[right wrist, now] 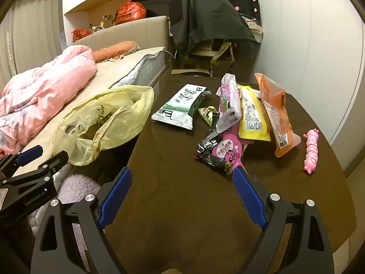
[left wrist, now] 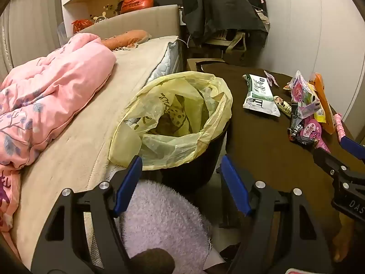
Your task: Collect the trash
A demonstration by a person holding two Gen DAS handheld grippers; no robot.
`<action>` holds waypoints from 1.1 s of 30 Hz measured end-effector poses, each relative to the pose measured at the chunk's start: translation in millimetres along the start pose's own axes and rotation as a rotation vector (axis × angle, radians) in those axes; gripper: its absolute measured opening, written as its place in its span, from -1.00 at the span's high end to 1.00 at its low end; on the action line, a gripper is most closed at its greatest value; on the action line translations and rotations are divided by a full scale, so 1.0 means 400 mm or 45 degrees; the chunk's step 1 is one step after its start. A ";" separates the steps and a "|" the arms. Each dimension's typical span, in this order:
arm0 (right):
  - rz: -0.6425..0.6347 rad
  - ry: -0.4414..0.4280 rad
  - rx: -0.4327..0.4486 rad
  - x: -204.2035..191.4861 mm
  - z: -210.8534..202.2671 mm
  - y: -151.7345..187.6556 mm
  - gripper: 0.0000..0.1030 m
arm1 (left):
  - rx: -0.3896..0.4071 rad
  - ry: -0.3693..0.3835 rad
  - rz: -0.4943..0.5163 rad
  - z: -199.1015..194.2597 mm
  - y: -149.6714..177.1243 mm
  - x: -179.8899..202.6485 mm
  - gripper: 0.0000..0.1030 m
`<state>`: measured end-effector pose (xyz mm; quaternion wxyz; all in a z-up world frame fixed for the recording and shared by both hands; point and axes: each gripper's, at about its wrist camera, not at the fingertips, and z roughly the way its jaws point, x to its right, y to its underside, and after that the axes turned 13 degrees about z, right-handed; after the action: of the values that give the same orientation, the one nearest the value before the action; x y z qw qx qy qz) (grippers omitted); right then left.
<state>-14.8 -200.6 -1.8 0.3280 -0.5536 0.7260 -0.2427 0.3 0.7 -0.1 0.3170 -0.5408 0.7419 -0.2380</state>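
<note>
Left claw [left wrist: 180, 166] released, nothing between its blue pads, tilted downward. Directly ahead of it, just past the tips: black trash bin [left wrist: 200, 159] lined with a yellow bag [left wrist: 182, 118], mouth open, some trash already inside. Below the left claw, a fuzzy lilac cloth [left wrist: 164, 223]. Bed [left wrist: 79, 141] with pink quilt [left wrist: 52, 91] off to its left side.

Right claw [right wrist: 182, 182] also released, empty, tilted down over the dark brown surface [right wrist: 182, 217]. Wrapper pile ahead and slightly right of it: pink bear wrapper [right wrist: 228, 154] and black wrapper [right wrist: 208, 147] nearest, the pink one's tail just beside the right pad tip; touching or not, can't tell. Behind those, yellow wrapper [right wrist: 252, 116], orange wrapper [right wrist: 277, 114], white-pink pouch [right wrist: 229, 100]. Green-white packet [right wrist: 180, 107] lies ahead-left, apart from the pile, small green wrapper [right wrist: 208, 113] beside it. Pink toy [right wrist: 311, 153] far right of the claw, alone.

Bin sits left of the right claw, beside the surface edge.
</note>
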 end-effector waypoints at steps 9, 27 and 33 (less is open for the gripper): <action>-0.018 -0.001 0.014 -0.018 -0.009 -0.001 -0.66 | -0.017 0.013 0.015 0.004 0.012 -0.001 -0.33; -0.032 -0.016 0.030 -0.030 0.016 -0.010 -0.66 | 0.057 0.034 -0.034 -0.026 -0.003 -0.014 -0.33; -0.038 -0.018 0.067 -0.041 0.005 -0.016 -0.66 | 0.084 0.042 -0.054 -0.036 -0.003 -0.024 -0.33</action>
<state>-6.5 -186.6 4.9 0.3438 -0.5573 0.7086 -0.2629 -7.3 9.8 12.7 0.3172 -0.5418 0.7271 -0.2778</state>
